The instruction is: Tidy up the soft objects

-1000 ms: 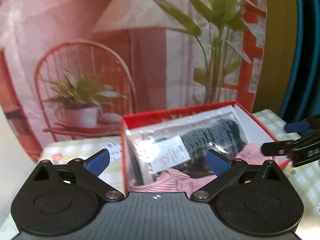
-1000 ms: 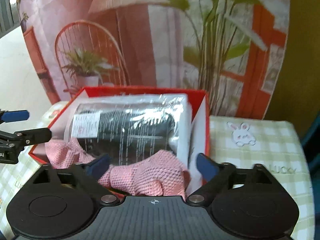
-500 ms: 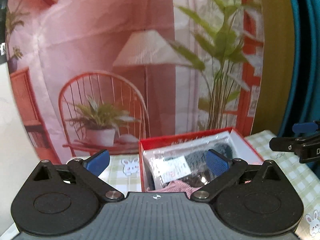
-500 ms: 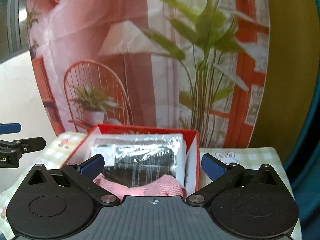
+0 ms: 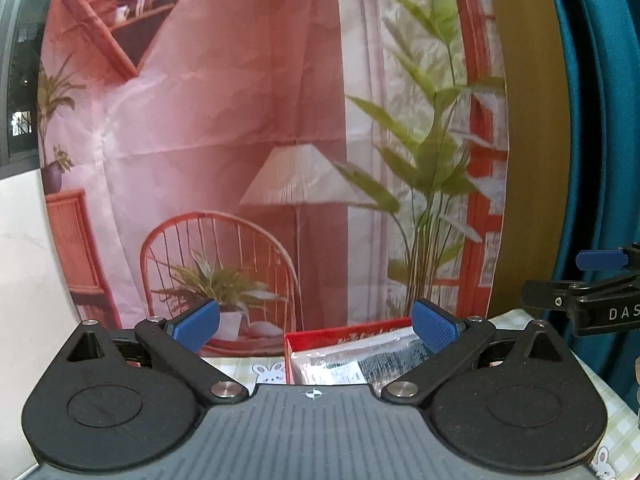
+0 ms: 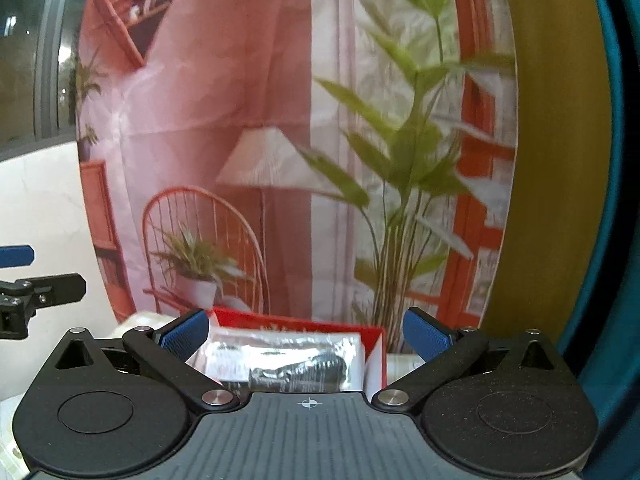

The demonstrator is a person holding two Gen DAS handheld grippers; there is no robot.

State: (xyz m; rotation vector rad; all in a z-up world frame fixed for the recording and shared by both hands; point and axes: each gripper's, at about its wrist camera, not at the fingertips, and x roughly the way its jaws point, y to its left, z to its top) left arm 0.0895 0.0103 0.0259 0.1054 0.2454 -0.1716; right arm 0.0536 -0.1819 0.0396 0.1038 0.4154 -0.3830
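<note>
Above red box [image 5: 344,334], left gripper [image 5: 316,326] and right gripper [image 6: 306,332] spread, empty

Soft, even indoor light fills both my views, with no hard shadows anywhere. The printed backdrop [image 5: 248,128] ahead of my left gripper [image 5: 316,326] looks fairly sharp, but ahead of my right gripper [image 6: 306,330] its leaves and lamp smear with motion blur. Glare flashes white off the plastic-wrapped packet [image 6: 280,356] in the red box [image 6: 376,344] just beyond my right fingers, washing out its print. Straight lines bow hard toward the rim of each fisheye frame, and the corners fall off dark. My own black gripper bodies, nearest the lens, stay crisp and matte.
</note>
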